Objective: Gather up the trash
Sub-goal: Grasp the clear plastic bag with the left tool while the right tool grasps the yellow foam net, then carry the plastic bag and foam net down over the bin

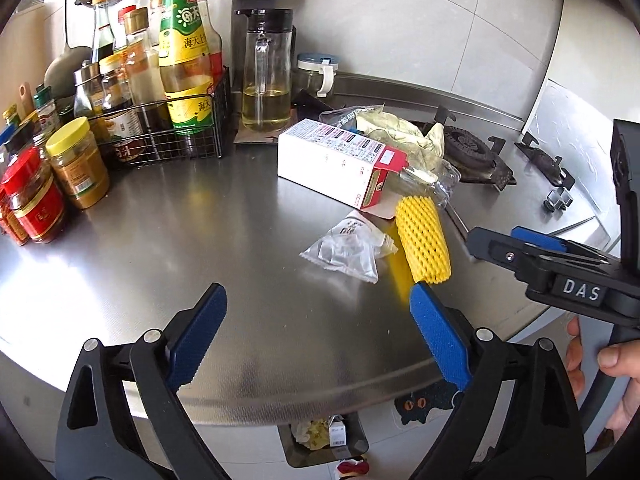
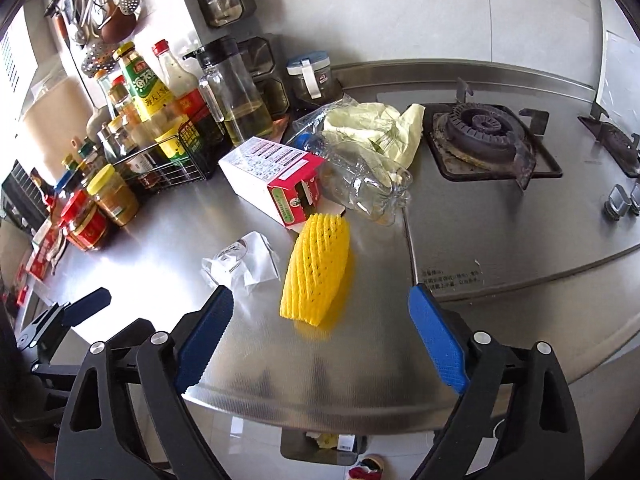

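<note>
Both grippers hang above the steel counter (image 2: 500, 240) with nothing in them. The left gripper (image 1: 316, 336) stands wide open, bare steel between its blue pads; the right gripper (image 2: 320, 340) is equally wide and empty.

Trash remaining on the counter, right wrist view: a yellow foam net sleeve (image 2: 316, 270) just beyond the right gripper at 12 o'clock; a clear crumpled wrapper (image 2: 244, 262) beside it at 9 o'clock; a white and red carton (image 2: 272, 176) lying flat farther back at about 11 o'clock; a crushed clear plastic bottle (image 2: 364, 184) against the carton's open end; a pale yellow bag (image 2: 372, 128) behind that, next to the stove burner (image 2: 484, 128).

Below the counter edge at 6 o'clock, a bin (image 2: 296, 452) on the floor already holds some yellow and white scraps.

Judgement: collection is partly done; five items remain, the foam sleeve nearest for pickup.
</note>
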`<state>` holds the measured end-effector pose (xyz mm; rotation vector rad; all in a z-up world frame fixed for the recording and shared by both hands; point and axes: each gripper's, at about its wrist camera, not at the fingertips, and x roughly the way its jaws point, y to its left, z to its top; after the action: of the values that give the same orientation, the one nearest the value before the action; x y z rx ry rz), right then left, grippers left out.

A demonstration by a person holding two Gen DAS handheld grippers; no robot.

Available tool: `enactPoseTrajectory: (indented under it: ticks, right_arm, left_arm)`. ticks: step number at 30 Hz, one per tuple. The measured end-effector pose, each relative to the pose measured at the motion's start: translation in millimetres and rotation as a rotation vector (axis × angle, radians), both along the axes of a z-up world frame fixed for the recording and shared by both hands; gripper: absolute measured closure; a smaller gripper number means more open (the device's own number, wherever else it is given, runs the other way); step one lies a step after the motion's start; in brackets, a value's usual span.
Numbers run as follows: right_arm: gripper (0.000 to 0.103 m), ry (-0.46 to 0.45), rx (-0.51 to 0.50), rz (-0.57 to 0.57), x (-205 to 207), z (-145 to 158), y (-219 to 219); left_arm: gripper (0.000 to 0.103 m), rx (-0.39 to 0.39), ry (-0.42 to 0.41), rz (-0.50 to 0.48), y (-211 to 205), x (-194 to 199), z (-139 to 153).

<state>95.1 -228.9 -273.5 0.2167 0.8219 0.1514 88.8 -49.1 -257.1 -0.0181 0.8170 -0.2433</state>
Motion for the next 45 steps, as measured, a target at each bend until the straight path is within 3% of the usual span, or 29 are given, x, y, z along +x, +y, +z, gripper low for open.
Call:
enactPoseTrajectory:
  ticks: [10, 15, 18, 20, 23, 24, 25, 39, 45]
  right_arm:
    - [0.033, 0.098, 0.024, -0.002, 48, -30, -8]
    - [0.048, 0.133, 0.025, 0.013, 59, -41, -8]
    - [0.073, 0.153, 0.011, 0.030, 62, -48, -5]
    - [0.082, 0.145, 0.013, 0.036, 61, -49, -5]
    - [0.090, 0.138, 0.008, 0.046, 59, -48, -5]
    - [0.091, 0.133, 0.003, 0.047, 58, -47, -4]
    - [0.092, 0.125, -0.010, 0.048, 56, -44, -4]
    - [0.093, -0.022, -0.231, -0.013, -7, 4, 5]
    - [0.092, -0.052, -0.241, -0.020, -51, 16, 10]
  left_arm:
    - [0.022, 0.002, 0.053, -0.096, -26, 52, -33]
    - [0.046, 0.033, 0.095, -0.127, -36, 66, -51]
    - [0.054, 0.027, 0.110, -0.135, -36, 69, -56]
    - [0.076, 0.023, 0.117, -0.135, -35, 70, -58]
    - [0.081, 0.023, 0.115, -0.129, -35, 72, -58]
    - [0.093, 0.026, 0.114, -0.129, -36, 71, -57]
    - [0.098, 0.033, 0.112, -0.128, -36, 71, -56]
    - [0.099, 0.016, 0.072, -0.057, -16, 16, -19]
    - [0.099, 0.006, 0.067, -0.049, -6, -28, -12]
